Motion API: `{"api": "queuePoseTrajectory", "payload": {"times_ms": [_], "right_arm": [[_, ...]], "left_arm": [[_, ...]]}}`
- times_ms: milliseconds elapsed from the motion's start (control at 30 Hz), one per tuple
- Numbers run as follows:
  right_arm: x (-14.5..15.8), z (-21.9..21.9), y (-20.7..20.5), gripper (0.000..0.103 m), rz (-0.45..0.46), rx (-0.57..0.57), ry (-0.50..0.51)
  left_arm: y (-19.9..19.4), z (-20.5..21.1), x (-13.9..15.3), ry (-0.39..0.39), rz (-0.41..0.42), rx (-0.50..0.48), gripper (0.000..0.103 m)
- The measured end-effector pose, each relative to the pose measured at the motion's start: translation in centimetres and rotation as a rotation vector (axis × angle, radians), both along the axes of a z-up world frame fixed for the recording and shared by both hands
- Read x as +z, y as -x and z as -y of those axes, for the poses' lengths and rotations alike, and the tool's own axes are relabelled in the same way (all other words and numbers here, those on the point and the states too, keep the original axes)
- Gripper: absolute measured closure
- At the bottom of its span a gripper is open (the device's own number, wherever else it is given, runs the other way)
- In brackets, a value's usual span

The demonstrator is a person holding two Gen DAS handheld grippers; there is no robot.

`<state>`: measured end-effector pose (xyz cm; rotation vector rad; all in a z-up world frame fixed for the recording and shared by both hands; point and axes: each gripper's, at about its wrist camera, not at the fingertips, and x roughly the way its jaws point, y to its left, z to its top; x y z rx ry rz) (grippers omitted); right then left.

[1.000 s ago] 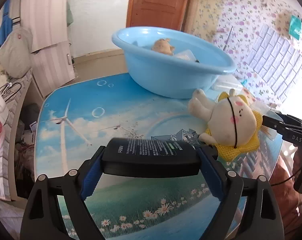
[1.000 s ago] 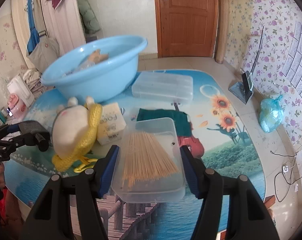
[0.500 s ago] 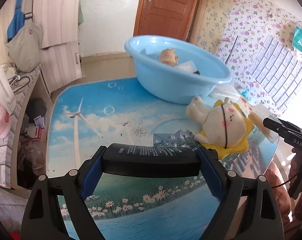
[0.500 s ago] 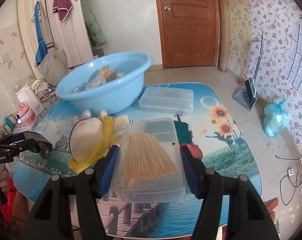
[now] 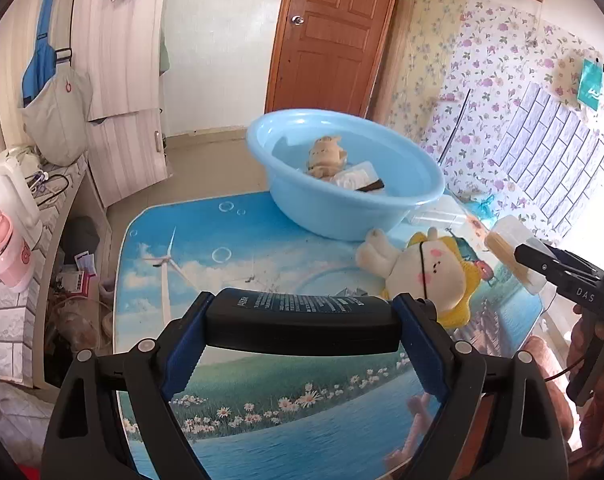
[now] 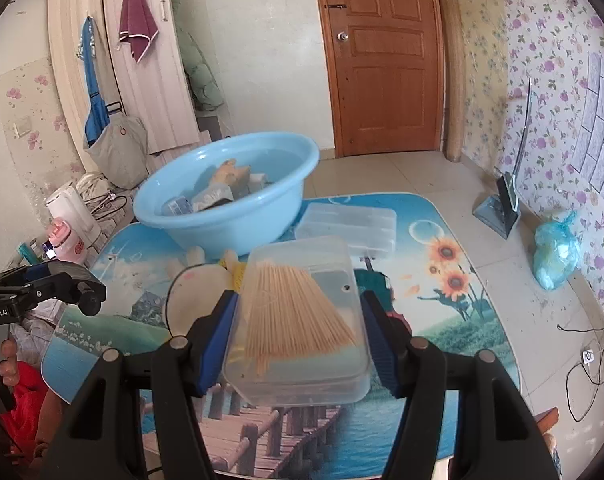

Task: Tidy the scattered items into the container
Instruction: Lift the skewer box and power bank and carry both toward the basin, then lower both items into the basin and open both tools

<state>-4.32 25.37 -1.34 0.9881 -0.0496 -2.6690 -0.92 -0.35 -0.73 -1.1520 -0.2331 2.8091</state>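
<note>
My left claw [image 5: 302, 320] clamps a flat black box [image 5: 302, 323] and my right claw [image 6: 298, 336] grips the clear toothpick case [image 6: 302, 320], both lifted clear so nothing snags. The blue basin [image 5: 354, 216] waits at the far side, the plush toy [image 5: 426, 276] lying on the table near it.

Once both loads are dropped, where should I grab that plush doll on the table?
Take the plush doll across its round head, the widest and softest part, which should compress between the jaws. Come from above: it lies flat beside the blue basin, its pale legs pointing at the basin wall, so a low side approach is probably crowded there.
</note>
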Motion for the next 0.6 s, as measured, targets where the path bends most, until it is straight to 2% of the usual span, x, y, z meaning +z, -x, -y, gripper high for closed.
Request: {"api": "queuePoseTrajectory", "payload": {"times_ms": [367,600], "right_arm": [[2.6,2.1,1.0,0.043,-0.068,0.057,0.029],[3.0,3.5,3.0,0.043,-0.074,0.086,0.032]], "left_arm": [[1.8,-0.7,3.8,0.011,-0.068,-0.022,0.015],[5.1,-1.2,6.0,0.019,-0.103,-0.04,0.015]]}}
